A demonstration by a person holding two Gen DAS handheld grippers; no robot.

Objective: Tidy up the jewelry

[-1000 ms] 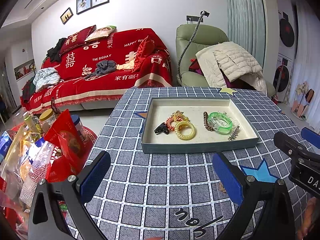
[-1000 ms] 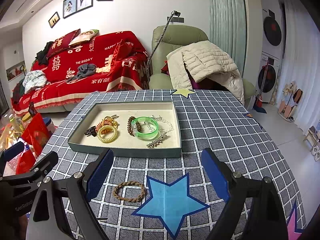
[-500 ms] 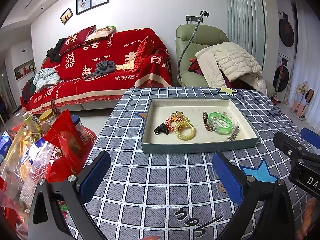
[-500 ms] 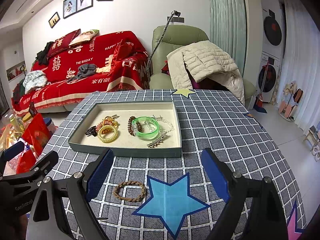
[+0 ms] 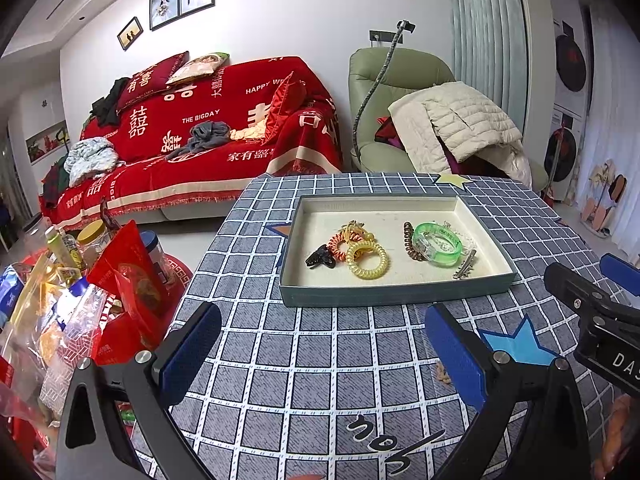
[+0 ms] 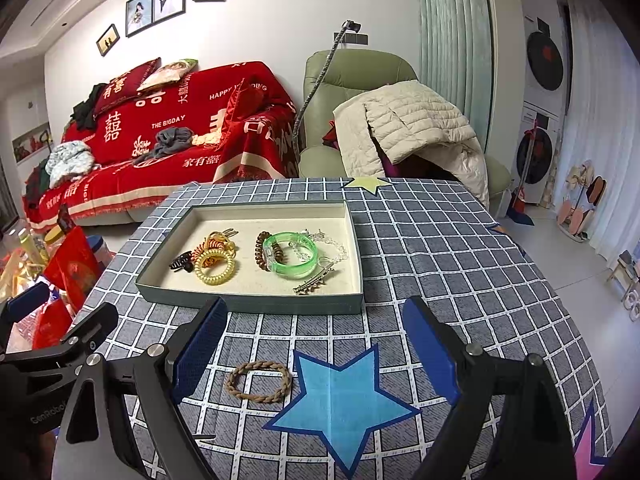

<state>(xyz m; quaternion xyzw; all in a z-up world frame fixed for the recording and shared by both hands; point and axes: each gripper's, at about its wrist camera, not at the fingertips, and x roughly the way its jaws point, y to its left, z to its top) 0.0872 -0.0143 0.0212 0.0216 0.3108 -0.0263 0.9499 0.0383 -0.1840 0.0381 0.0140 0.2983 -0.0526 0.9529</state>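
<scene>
A braided brown hair tie (image 6: pixel 258 381) is seen lying on the checked bench (image 6: pixel 460 264), in front of the grey tray (image 6: pixel 256 304), below the right gripper (image 6: pixel 316 356); its jaws are spread wide and nothing is held; the left gripper (image 5: pixel 320 354) is likewise held wide open and empty; a green bangle (image 6: pixel 290 254) and a yellow coil tie (image 6: pixel 214 266) are kept inside the tray.

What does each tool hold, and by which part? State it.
Nothing. The left tool and right tool are both open and empty; the braided hair tie lies loose on the tablecloth.
</scene>
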